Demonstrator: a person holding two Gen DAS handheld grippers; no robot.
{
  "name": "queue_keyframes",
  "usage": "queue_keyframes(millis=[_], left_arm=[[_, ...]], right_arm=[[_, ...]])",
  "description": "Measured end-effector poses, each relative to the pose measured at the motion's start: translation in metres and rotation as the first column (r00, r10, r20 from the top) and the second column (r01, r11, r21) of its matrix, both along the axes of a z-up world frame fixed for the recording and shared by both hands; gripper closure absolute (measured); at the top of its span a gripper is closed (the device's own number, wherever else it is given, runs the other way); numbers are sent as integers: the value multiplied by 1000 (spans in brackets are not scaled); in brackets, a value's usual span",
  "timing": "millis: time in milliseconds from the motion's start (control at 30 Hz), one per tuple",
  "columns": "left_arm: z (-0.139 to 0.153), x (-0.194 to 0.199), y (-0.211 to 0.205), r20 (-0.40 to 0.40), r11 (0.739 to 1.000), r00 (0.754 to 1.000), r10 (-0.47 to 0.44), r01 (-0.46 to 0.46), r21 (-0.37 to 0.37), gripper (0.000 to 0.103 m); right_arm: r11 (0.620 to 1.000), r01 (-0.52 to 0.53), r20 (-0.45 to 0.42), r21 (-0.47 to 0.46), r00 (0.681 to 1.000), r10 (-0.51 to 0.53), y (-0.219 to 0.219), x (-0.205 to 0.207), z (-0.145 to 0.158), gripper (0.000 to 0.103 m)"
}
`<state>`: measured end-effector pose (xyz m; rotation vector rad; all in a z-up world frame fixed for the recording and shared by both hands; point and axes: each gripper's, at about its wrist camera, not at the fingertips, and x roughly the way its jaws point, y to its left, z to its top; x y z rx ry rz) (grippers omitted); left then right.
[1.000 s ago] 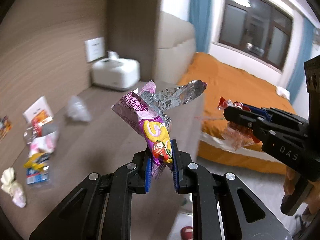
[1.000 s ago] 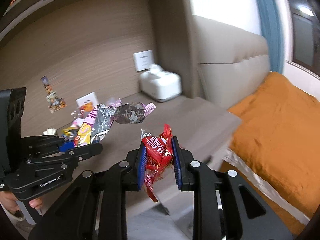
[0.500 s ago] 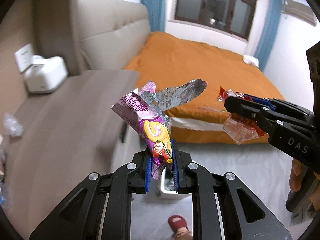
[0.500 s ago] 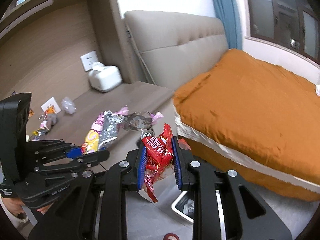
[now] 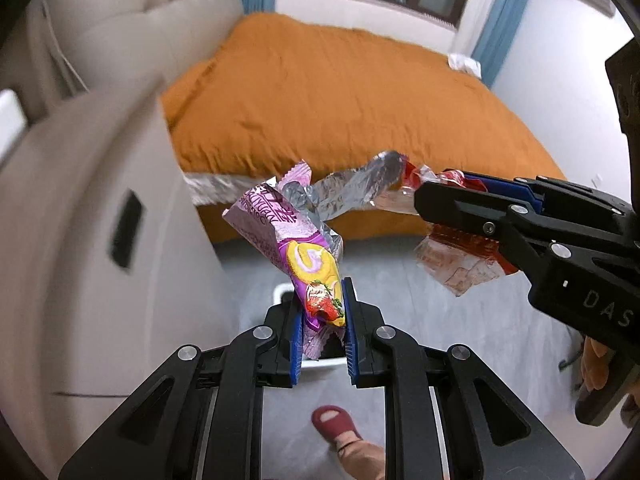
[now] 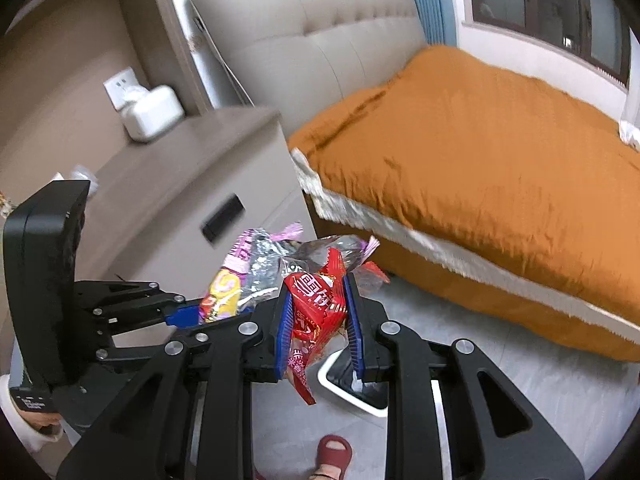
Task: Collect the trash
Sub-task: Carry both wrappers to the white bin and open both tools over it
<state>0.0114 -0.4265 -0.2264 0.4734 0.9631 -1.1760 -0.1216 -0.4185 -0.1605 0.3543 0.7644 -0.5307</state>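
Note:
My left gripper [image 5: 320, 322] is shut on a purple and yellow snack wrapper [image 5: 298, 240] whose foil inside sticks up and to the right. My right gripper [image 6: 318, 322] is shut on a red snack wrapper [image 6: 318, 308]. In the left wrist view the right gripper [image 5: 452, 200] comes in from the right with the red wrapper [image 5: 460, 264] hanging from it. In the right wrist view the left gripper [image 6: 182, 316] comes in from the left with its wrapper [image 6: 224, 292]. Both wrappers hang close together above a white trash bin [image 6: 352, 394] on the floor, mostly hidden behind the fingers.
A beige bedside cabinet [image 6: 188, 184] stands left of the bin, with a white tissue box [image 6: 152, 116] and crumpled trash [image 6: 86, 174] on top. A bed with an orange cover [image 6: 480, 160] fills the right. A foot in a red slipper [image 5: 336, 428] stands on the grey floor.
Both grippers swung away from the cabinet top and tilted down toward the floor, still holding their wrappers. The bin and the slippered foot came into view below them.

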Motion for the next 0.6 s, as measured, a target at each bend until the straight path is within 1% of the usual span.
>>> queue_keyframes(millis=[67, 100, 167, 267, 300, 367, 467, 600], left_arm=[[-23, 0, -11, -21, 1000, 1000, -18, 18, 22, 87], [-41, 1, -18, -32, 999, 999, -28, 29, 43, 87], [-68, 1, -27, -57, 997, 998, -39, 43, 66, 87], [-120, 3, -41, -106, 993, 993, -55, 66, 101, 87], [-131, 1, -44, -112, 991, 992, -56, 68, 113, 87], [-157, 2, -53, -137, 988, 989, -64, 82, 133, 87], [-203, 6, -66, -175, 980, 982, -77, 107, 169, 86], [-246, 8, -83, -207, 969, 974, -90, 133, 206, 83]], right_arm=[[1000, 11, -19, 28, 1000, -11, -11, 2, -22, 78], [999, 18, -29, 39, 999, -17, -16, 3, -32, 78], [997, 34, -52, 66, 998, -30, -30, 7, -60, 78], [991, 56, -88, 119, 995, -45, -51, 13, -108, 78], [990, 60, -97, 128, 994, -48, -55, 14, -120, 78], [986, 67, -122, 153, 991, -48, -68, 19, -155, 78], [982, 70, -156, 176, 987, -43, -80, 24, -197, 78], [979, 73, -196, 189, 980, -35, -93, 28, -244, 77]])
